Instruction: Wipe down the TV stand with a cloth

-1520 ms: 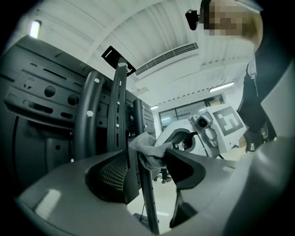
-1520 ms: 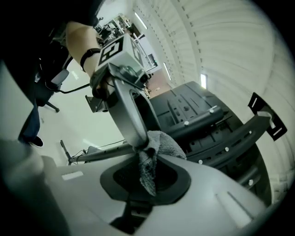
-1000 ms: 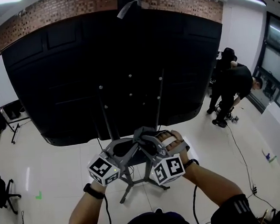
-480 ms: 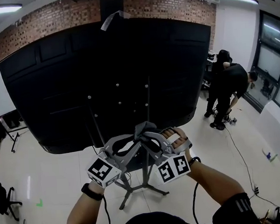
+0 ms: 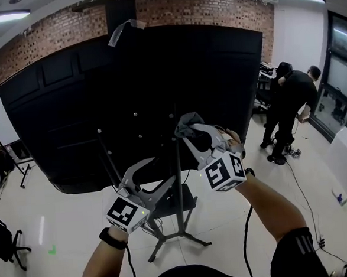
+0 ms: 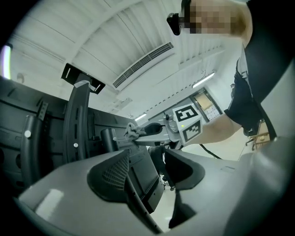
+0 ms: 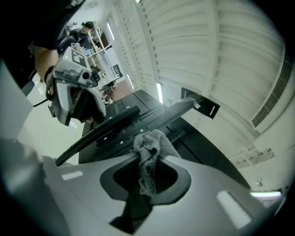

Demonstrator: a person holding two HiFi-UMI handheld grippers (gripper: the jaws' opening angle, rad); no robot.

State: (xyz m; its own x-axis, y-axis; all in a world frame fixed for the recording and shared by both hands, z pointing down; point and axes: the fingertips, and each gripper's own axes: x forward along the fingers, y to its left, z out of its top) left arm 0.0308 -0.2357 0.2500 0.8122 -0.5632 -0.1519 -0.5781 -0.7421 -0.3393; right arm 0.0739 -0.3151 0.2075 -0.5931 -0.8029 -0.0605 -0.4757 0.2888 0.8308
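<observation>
The left claw (image 6: 147, 170) is low and a little left of the middle in the head view. Its jaws have just been opening and now stand wide apart. Nothing is between them.

The right claw (image 7: 147, 170) is higher up, just right of the middle. It is clenched on the grey cloth (image 7: 150, 147). The cloth bunches up above the claw's tips, and a bit of it hangs down in the gap behind them. The cloth is up and to the right of the left claw, apart from it.

Past the claws is the thin dark pole of the TV stand (image 5: 179, 188), with its legs on the white floor (image 5: 65, 201). The cloth is near the top of the pole, but I cannot tell if they touch. The big black TV (image 5: 99, 98) fills the middle. Behind it is a brick wall (image 5: 212, 14). At the far right a person (image 5: 290, 106) in black bends over.
</observation>
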